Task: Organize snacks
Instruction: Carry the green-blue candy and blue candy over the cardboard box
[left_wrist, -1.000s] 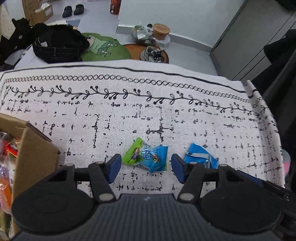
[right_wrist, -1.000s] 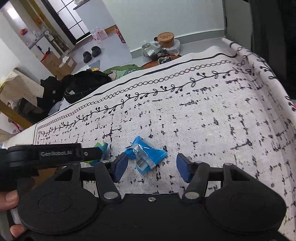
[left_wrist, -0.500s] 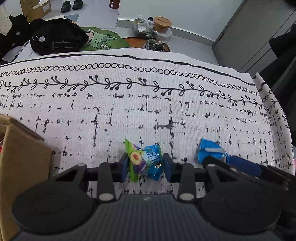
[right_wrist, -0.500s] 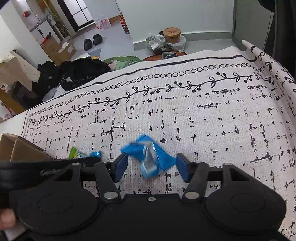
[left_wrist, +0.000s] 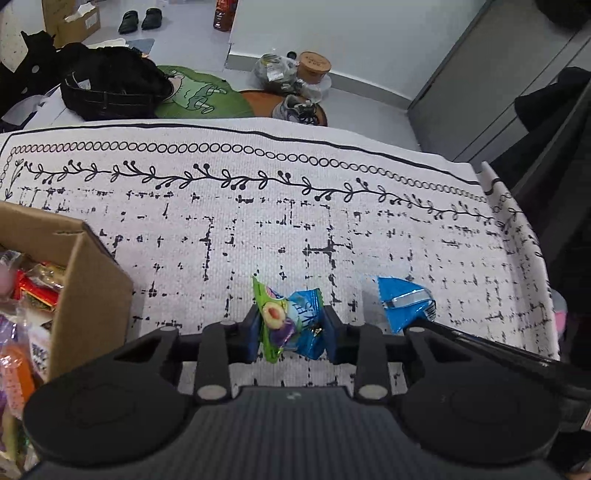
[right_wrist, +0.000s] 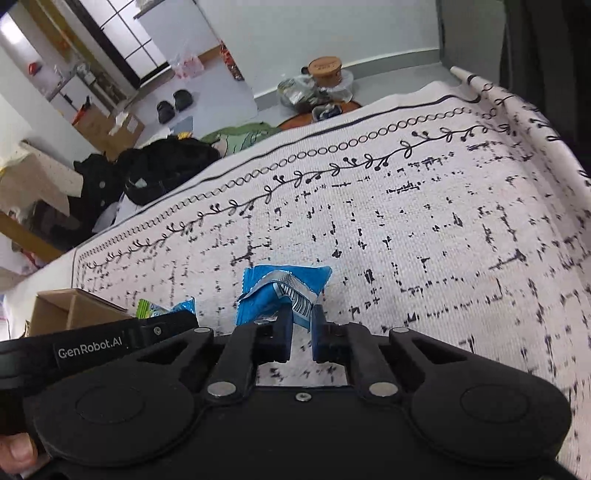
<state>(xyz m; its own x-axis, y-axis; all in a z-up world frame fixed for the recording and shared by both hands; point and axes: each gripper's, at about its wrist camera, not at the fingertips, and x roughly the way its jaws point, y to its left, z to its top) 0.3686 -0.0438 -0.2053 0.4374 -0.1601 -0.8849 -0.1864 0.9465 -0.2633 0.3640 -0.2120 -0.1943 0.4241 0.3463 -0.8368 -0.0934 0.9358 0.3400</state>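
**A:** Snack packets, two of them, and you've got one in each gripper. Your left gripper (left_wrist: 291, 326) is clamped on the green-and-blue packet (left_wrist: 286, 321), pinched right between the pads with its long axis running forward, away from you, tip poking up past the fingers. Your right gripper (right_wrist: 301, 328) is squeezed onto the blue packet (right_wrist: 282, 290), gripping the near end while the rest fans out ahead over the patterned cloth (right_wrist: 424, 221).

**B:** So which way's the cardboard box (left_wrist: 88, 280)?

**A:** Off to the left of your left gripper, just beside it, open top already full of wrappers. I'd say the left goes first since it's way nearer; the right has to cross over behind it.

**B:** How do they look?

**A:** The left one's glossy, green end with a fruit picture, blue end crinkled. The right one's plain blue with a silver seam and barcode, a bit crumpled. Both look light and floppy, so I'd guess they could slip.
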